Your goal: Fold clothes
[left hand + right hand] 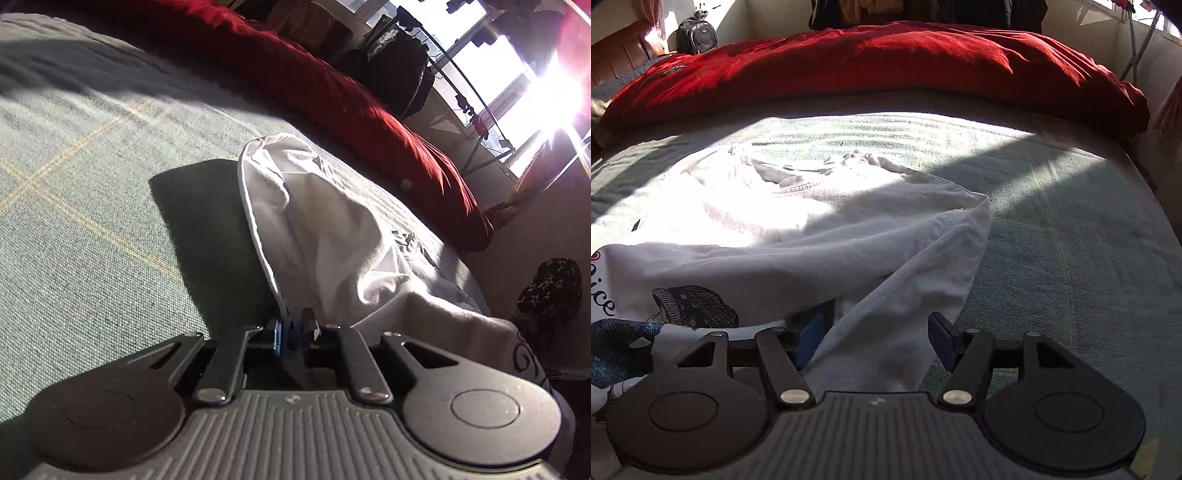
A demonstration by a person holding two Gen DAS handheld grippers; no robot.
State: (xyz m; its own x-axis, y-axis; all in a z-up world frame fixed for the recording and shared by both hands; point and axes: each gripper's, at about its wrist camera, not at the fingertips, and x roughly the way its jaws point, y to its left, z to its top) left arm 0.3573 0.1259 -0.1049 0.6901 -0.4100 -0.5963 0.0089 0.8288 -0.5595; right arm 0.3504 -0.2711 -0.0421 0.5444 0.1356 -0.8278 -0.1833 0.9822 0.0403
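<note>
Pinching white t-shirt (332, 236) hem: left gripper (293, 330) jaws clamped on it; soft cotton is rising away up the green woven bedspread (92, 221). Right view: right gripper (882, 336) is gaping wide, a crumpled sleeve fold lying loose between the pads; printed shirt running toward the red blanket (886, 59).

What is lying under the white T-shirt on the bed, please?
The white T-shirt lies on a green woven bedspread crossed by thin yellow lines, which shows all around it. Whatever sits directly beneath the shirt is covered by its cloth.
</note>
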